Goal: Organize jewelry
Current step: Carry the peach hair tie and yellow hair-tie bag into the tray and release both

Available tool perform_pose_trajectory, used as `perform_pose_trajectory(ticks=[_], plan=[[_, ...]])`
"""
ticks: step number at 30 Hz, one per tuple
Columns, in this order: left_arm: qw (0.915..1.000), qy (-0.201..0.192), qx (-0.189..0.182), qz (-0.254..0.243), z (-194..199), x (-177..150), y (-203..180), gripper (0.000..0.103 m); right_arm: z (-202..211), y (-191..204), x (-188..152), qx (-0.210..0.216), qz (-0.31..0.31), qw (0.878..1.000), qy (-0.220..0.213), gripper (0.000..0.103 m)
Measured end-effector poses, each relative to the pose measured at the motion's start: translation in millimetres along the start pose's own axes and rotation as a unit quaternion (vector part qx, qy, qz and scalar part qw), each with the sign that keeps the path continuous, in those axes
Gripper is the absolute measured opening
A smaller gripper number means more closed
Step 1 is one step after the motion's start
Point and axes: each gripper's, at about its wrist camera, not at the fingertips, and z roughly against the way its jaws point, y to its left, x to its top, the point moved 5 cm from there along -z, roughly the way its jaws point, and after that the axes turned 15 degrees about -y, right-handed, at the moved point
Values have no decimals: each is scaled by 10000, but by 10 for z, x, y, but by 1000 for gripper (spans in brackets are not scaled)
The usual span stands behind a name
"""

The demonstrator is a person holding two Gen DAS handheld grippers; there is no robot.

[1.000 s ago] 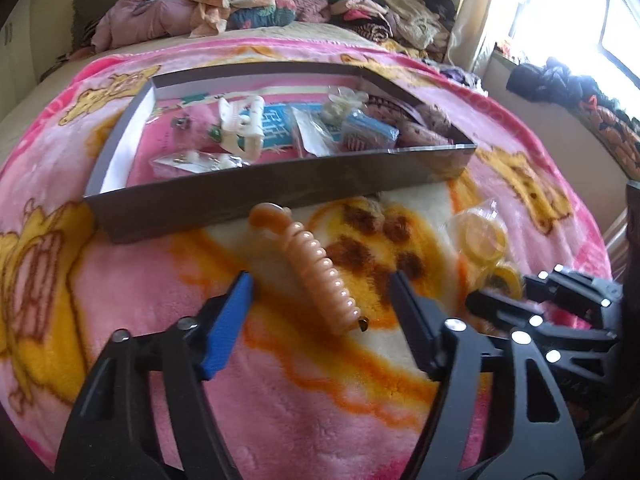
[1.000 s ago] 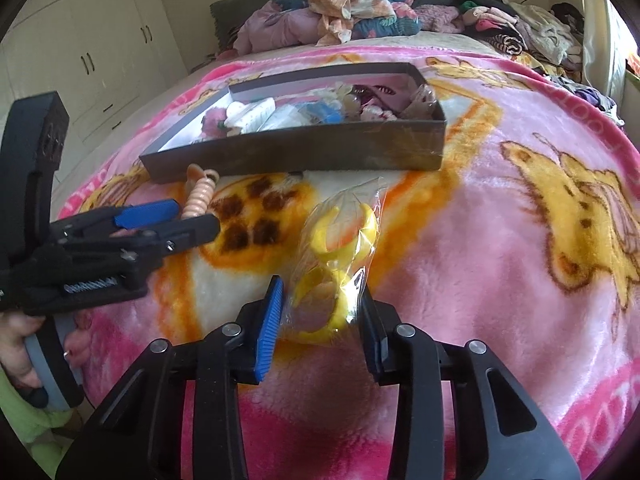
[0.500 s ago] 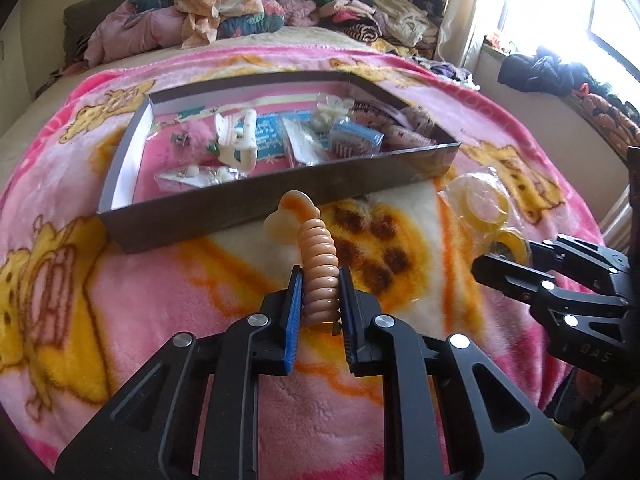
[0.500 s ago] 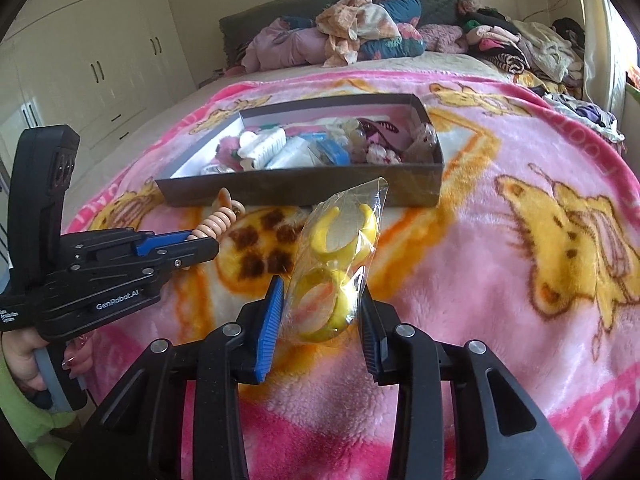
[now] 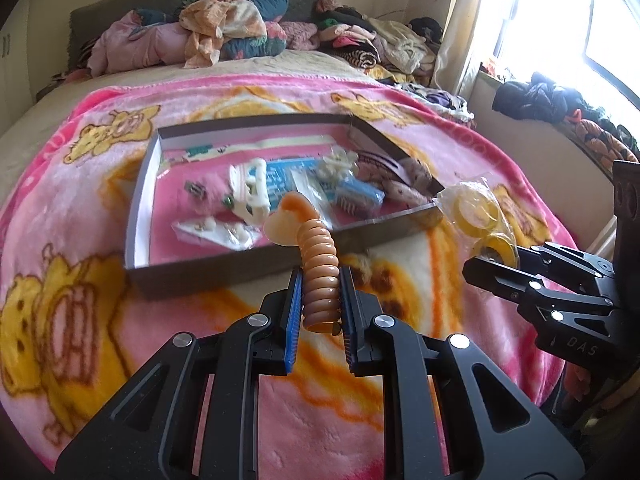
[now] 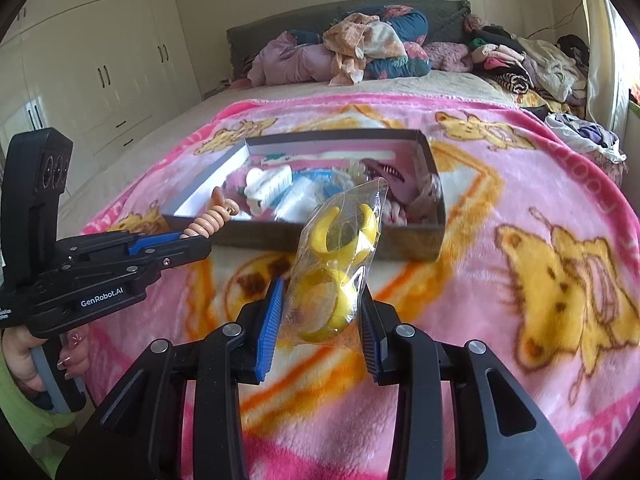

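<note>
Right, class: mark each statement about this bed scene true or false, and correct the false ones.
1. The left gripper grips a peach ribbed hair clip. True.
2. The right gripper is empty. False: it holds a clear bag of yellow bangles.
3. The open box lies on a pink blanket. True.
4. The box has nothing in it. False: small packets and accessories lie inside.
5. Clothes are piled at the head of the bed. True.
</note>
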Motion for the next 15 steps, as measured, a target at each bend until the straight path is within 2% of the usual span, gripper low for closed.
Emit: perform_pose_trajectory(ticks=[15], plan=[[9997, -199, -23, 103, -159, 287, 150, 11, -119, -148, 327, -188, 53, 9997, -153, 34]])
